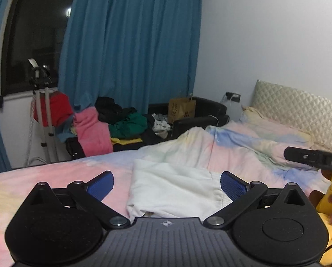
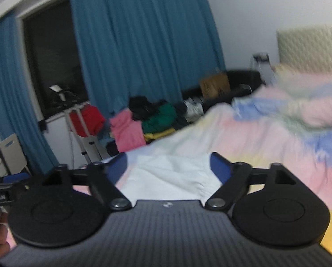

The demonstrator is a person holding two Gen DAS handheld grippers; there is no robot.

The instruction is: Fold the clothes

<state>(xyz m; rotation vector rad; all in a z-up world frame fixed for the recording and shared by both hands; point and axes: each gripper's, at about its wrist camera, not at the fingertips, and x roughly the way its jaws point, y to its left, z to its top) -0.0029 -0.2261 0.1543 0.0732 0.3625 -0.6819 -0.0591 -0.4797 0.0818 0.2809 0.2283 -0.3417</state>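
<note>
I am holding my left gripper (image 1: 167, 183) and right gripper (image 2: 167, 169) wide apart and empty over the white garment (image 1: 172, 189), which is lying partly folded on the bed (image 1: 43, 178). The heap (image 1: 121, 120) beyond looks unfolded.

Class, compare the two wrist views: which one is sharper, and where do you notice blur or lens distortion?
Left wrist view: sharp, the white garment crisp, the curtain bowed by the fisheye. Right wrist view: motion-blurred, worst across the bedding and headboard.
</note>
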